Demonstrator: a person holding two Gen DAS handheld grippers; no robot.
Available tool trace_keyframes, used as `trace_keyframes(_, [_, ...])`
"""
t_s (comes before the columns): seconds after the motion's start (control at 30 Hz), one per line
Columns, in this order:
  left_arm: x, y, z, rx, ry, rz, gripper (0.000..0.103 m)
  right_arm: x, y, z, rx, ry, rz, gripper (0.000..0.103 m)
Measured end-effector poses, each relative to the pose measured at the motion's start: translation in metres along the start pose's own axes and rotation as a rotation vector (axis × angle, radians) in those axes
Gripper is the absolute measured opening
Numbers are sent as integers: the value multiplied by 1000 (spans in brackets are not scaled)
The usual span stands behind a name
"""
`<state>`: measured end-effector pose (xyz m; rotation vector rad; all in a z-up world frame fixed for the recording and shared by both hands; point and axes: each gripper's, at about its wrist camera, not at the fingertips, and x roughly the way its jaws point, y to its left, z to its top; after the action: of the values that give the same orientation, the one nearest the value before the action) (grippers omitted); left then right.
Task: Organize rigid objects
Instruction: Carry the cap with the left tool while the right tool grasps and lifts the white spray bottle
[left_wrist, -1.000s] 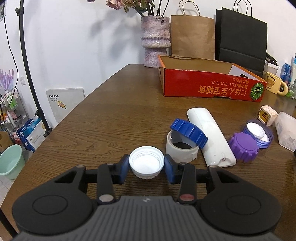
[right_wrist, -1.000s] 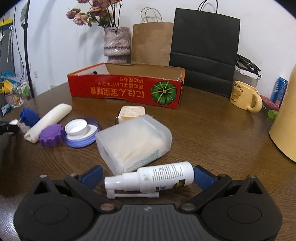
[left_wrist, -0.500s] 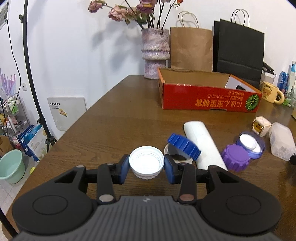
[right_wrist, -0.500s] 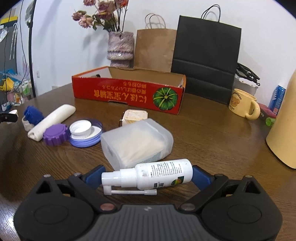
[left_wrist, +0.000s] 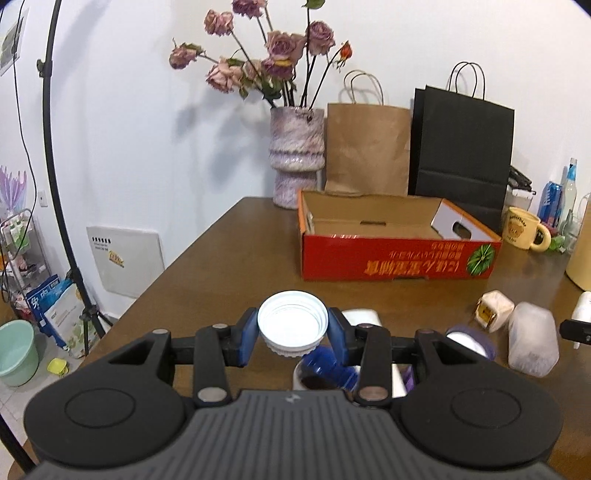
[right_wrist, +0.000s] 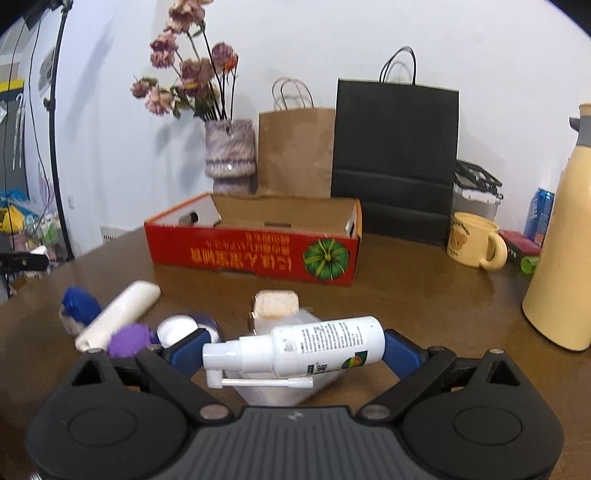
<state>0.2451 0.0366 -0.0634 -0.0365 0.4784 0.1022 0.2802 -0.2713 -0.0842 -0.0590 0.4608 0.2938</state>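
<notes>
My left gripper (left_wrist: 292, 334) is shut on a white screw cap (left_wrist: 292, 325) and holds it above the table, open side up. My right gripper (right_wrist: 291, 350) is shut on a white spray bottle (right_wrist: 295, 349), held crosswise above the table. The open red cardboard box (left_wrist: 397, 260) stands ahead; it also shows in the right wrist view (right_wrist: 255, 254). Below lie a blue lid on a white jar (right_wrist: 79, 306), a white tube (right_wrist: 120, 314), a purple lid (right_wrist: 131, 339), a frosted plastic box (left_wrist: 532, 345) and a small cream case (right_wrist: 275, 304).
A vase of dried roses (left_wrist: 295, 162), a brown paper bag (left_wrist: 365, 147) and a black paper bag (left_wrist: 461, 155) stand behind the box. A yellow mug (right_wrist: 474, 240) and a cream thermos (right_wrist: 565, 258) stand at the right. The table's left edge (left_wrist: 177, 258) is near.
Both grippers have risen from the table with their objects, the cap and the spray bottle, and the red box now sits lower and nearer in both views.
</notes>
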Motion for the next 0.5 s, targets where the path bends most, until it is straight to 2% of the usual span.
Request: trace_keyframes(0.5, [13, -34, 43, 9, -69, -37, 41, 20, 26, 52, 49, -77, -20, 98])
